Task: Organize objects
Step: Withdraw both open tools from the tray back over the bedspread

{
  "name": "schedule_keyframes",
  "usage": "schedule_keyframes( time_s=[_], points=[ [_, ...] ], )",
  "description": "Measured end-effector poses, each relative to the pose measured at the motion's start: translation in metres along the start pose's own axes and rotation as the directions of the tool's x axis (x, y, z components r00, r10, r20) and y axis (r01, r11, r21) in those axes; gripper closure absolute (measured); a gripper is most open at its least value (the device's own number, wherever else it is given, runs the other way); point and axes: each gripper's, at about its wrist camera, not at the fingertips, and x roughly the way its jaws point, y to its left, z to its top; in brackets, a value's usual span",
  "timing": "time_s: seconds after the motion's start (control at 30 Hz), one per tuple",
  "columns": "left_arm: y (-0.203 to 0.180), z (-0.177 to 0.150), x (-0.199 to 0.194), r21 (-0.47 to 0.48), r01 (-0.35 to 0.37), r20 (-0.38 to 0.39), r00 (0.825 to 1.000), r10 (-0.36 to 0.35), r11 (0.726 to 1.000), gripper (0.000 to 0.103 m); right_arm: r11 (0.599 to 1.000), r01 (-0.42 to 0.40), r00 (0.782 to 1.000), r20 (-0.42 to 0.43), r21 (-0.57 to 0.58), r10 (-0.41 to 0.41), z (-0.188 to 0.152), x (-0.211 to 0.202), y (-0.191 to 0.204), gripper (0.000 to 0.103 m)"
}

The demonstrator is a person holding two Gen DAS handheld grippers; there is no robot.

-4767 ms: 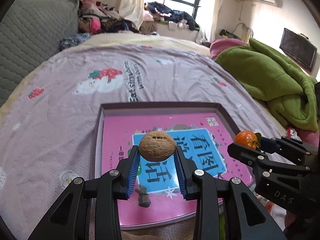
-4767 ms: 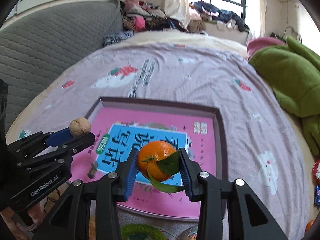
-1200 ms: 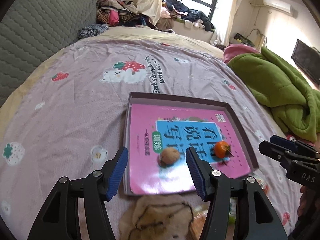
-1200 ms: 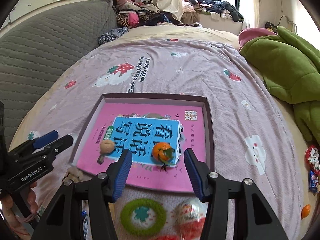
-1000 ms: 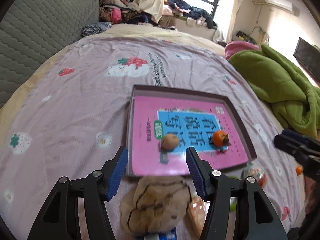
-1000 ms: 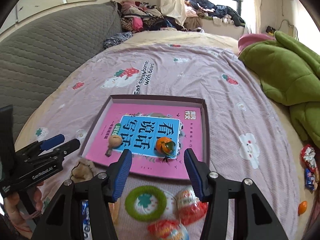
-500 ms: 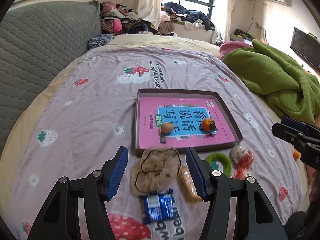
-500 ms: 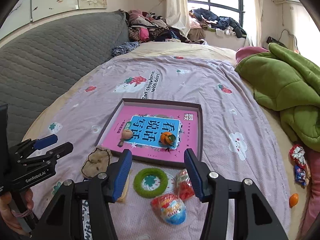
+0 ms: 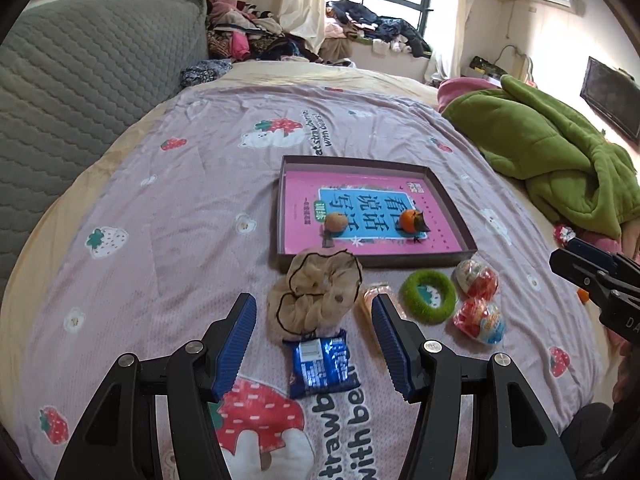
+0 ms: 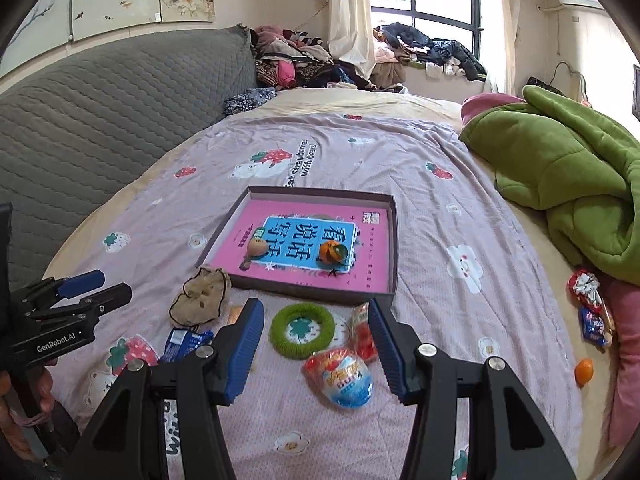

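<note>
The left gripper [image 9: 313, 330] hangs above the bedspread [image 9: 168, 240] with its blue fingers spread wide and nothing between them; the right gripper [image 10: 316, 336] is likewise spread and empty, tilted down toward the clutter at the near edge of the bed. A shallow tray [image 9: 456, 216] with a pink printed bottom lies flat in the middle of the bedspread; inside it sit a walnut [image 9: 335, 223] toward the left and a small orange with a green leaf [image 9: 412, 220] toward the right, well apart from each other and from both grippers. Just in front of the tray's near wall lies a crumpled beige scrunchie [image 9: 316, 292]; a blue snack packet [image 9: 322, 362] lies just beyond its near end; to the right are a green fuzzy ring [image 9: 429, 297] and two foil-wrapped eggs [image 9: 478, 296], one behind the other; a pale orange wrapped item [image 9: 372, 296] lies between the scrunchie and the ring, partly hidden by a finger. A green quilt [image 10: 560, 176] is heaped on the right side of the bed; a grey padded headboard [image 10: 100, 120] runs along the left.
</note>
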Motion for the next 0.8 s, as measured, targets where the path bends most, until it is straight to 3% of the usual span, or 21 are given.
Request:
schedule_keyframes(
  time_s=[0.2, 0.8],
  points=[
    [0.001, -0.012, 0.003, -0.005, -0.007, -0.017, 1.0, 0.007, 1.0, 0.041, 0.999, 0.031, 0.999, -0.017, -0.012, -0.032, -0.015, 0.005, 0.002, 0.049],
    [-0.01, -0.039, 0.004, -0.015, -0.008, -0.044, 0.999, 0.008, 1.0, 0.041, 1.0, -0.01, 0.999, -0.039, -0.01, 0.01, -0.044, 0.001, -0.005, 0.049]
  ],
)
